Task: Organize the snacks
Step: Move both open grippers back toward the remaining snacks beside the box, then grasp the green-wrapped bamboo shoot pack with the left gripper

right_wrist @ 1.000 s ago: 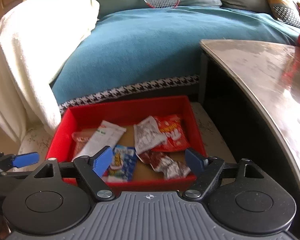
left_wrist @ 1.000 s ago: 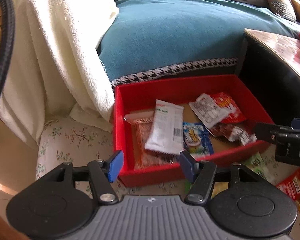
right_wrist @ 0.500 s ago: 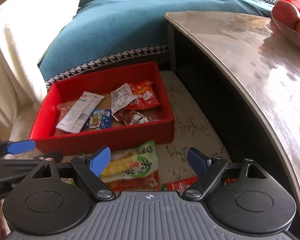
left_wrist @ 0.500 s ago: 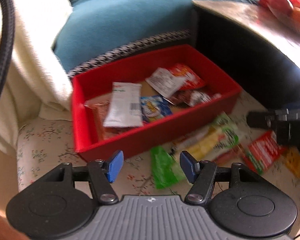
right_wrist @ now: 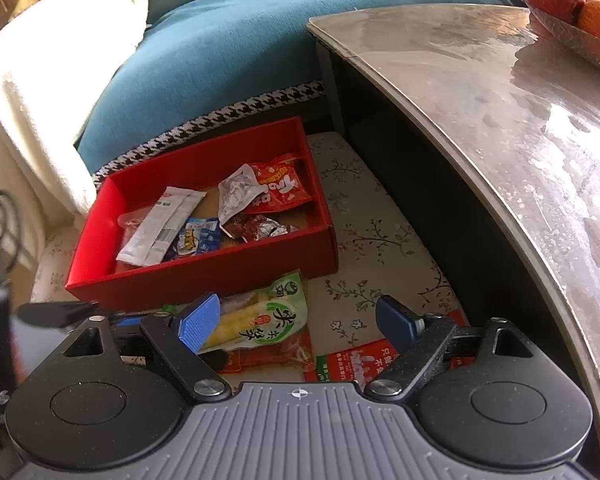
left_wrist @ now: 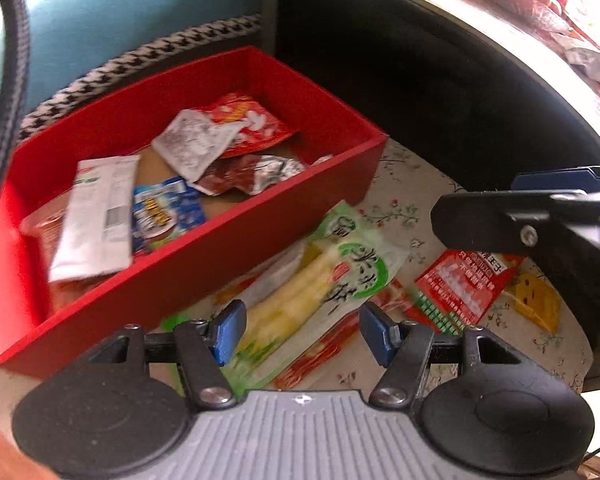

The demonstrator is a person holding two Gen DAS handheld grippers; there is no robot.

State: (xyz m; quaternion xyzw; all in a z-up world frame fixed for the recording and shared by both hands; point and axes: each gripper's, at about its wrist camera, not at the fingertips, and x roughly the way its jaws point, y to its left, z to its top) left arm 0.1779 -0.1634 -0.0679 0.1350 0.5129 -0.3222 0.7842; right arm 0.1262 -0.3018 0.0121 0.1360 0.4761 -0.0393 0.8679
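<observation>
A red box (left_wrist: pixel 220 248) on a floral cushion holds several snack packets, among them a white one (left_wrist: pixel 96 216), a blue one (left_wrist: pixel 164 212) and a silver one (left_wrist: pixel 196 144). In front of the box lie a green-and-white packet (left_wrist: pixel 320 280), a red packet (left_wrist: pixel 464 284) and a yellow one (left_wrist: pixel 536 300). My left gripper (left_wrist: pixel 304 332) hangs open over the green-and-white packet, its pads clear of it. My right gripper (right_wrist: pixel 300 324) is open above the same green-and-white packet (right_wrist: pixel 268 320) and the red packet (right_wrist: pixel 352 364), holding nothing. The red box (right_wrist: pixel 204 276) lies beyond it.
A dark table with a glossy curved top (right_wrist: pixel 500 120) stands close on the right, with a fruit bowl (right_wrist: pixel 572 20) on it. A teal sofa (right_wrist: pixel 240 52) and a white blanket (right_wrist: pixel 52 80) lie behind the box. The floral cushion (right_wrist: pixel 380 240) shows between box and table.
My left gripper has tipped down and swung from the box to the loose packets in front of it. The right gripper has drawn back from the box, bringing those packets into its view.
</observation>
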